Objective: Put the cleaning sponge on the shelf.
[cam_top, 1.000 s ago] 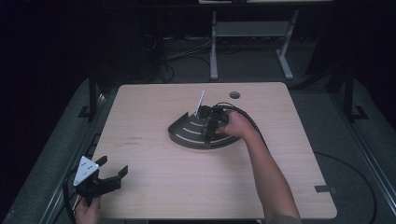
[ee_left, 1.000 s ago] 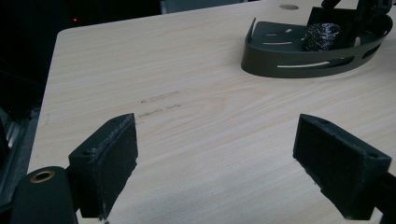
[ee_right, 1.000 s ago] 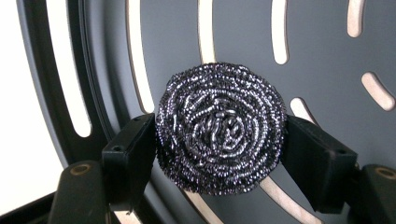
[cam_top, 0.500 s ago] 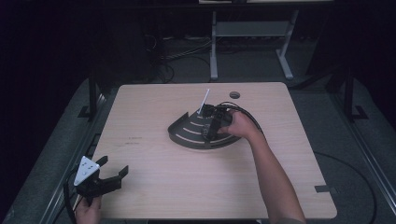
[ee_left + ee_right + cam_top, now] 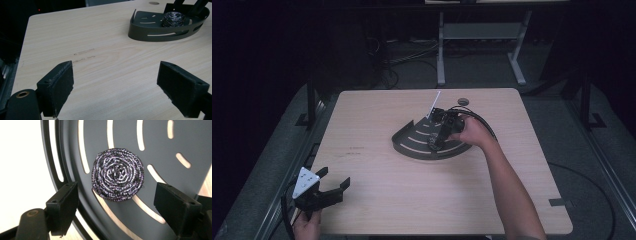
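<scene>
A dark fan-shaped tray point(image 5: 412, 145) with curved slots sits at the middle of the wooden table. A round coil of steel wool point(image 5: 117, 173) lies flat on the tray floor point(image 5: 160, 142), and it is also visible from the left gripper view as steel wool point(image 5: 173, 18) inside the tray point(image 5: 155, 33). My right gripper point(image 5: 117, 202) points down over it, open, one jaw on each side and neither touching; from above, the right gripper point(image 5: 435, 141) is over the tray. My left gripper point(image 5: 334, 178) hovers open and empty at the near left corner, left gripper point(image 5: 122, 82) over bare wood.
A small dark disc point(image 5: 463, 101) lies on the table behind the tray. The right gripper's cable point(image 5: 479, 120) loops beside the hand. The table's left edge point(image 5: 23, 50) runs close to the left gripper. A metal stand point(image 5: 477, 32) is on the floor beyond.
The right gripper has shifted slightly over the tray, reaching a little toward its curved front. The left gripper has stayed put.
</scene>
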Demonstrator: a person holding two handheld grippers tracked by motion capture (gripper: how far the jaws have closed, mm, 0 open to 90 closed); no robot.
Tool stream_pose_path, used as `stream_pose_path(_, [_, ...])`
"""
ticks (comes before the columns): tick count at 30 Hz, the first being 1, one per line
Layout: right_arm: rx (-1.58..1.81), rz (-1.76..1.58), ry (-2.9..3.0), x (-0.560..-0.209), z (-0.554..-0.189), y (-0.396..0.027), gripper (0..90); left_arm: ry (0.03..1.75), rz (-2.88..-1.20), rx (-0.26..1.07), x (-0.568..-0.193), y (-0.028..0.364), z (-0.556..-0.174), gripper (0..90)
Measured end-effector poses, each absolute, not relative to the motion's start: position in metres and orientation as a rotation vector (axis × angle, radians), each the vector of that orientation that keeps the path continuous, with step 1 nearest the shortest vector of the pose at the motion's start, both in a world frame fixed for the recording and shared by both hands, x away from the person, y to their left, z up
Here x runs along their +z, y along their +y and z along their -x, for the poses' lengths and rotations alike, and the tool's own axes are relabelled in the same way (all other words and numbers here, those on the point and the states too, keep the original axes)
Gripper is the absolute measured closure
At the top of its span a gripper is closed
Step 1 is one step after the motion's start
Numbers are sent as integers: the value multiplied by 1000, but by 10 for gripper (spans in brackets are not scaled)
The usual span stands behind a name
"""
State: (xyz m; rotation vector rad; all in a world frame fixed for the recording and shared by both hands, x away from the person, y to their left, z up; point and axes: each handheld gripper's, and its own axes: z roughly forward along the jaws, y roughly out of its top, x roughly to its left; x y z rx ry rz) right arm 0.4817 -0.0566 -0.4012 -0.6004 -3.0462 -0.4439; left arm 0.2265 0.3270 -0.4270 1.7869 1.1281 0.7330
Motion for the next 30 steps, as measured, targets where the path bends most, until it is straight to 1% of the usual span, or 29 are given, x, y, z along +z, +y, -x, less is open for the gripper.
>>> stream_pose_path(17, [-475,582,-3049,-388,-472,-61,181,1134,-1788,739,-428,329,-227,132])
stream_pose_path(30, [-457,562,-3059,-386,-465,-61,178,1131,-1790,739,-428,327,-226,132])
